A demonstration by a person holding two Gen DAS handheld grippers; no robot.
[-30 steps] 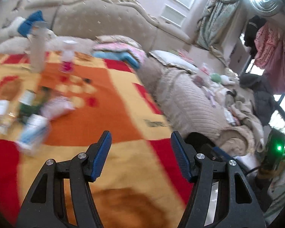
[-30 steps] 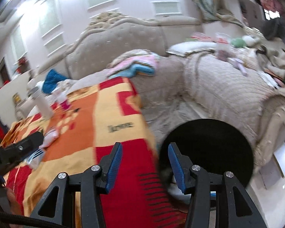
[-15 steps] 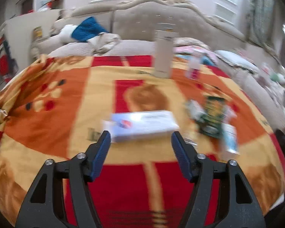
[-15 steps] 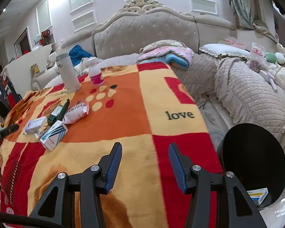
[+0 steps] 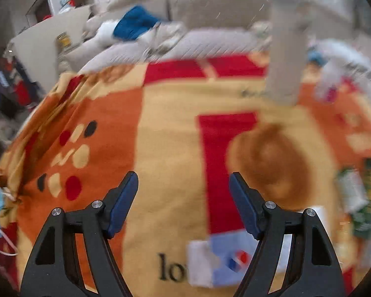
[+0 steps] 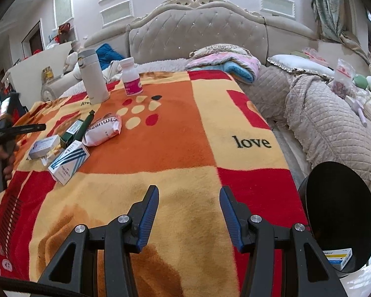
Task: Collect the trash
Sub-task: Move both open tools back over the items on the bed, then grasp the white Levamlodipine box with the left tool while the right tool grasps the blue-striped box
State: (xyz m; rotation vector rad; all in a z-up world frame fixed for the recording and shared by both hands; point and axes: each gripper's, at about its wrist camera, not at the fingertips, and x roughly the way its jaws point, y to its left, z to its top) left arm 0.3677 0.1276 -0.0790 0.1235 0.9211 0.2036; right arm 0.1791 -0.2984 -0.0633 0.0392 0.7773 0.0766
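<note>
Trash lies in a heap on the bright blanket [image 6: 175,133]: a blue-striped box [image 6: 69,160], a white and blue box [image 6: 43,146], a green pack [image 6: 74,130] and a crumpled white packet [image 6: 102,130]. My right gripper [image 6: 189,198] hovers open and empty over the blanket's near edge, well right of the heap. The black bin [image 6: 338,210] at its right holds one small box [image 6: 338,257]. My left gripper [image 5: 183,185] is open and empty in a blurred view, low over the blanket. The white and blue box [image 5: 222,262] lies just below, partly behind its right finger.
A tall white flask [image 6: 92,76] and a white bottle with a pink label [image 6: 131,76] stand at the blanket's far side. Folded quilts and a tufted headboard lie behind. A hand [image 6: 0,158] holds the left gripper [image 6: 24,128] at the left edge.
The left view swung from the sofa side across the blanket to the white and blue box, dropped closer, and its jaws widened. The right view turned from the bin toward the blanket.
</note>
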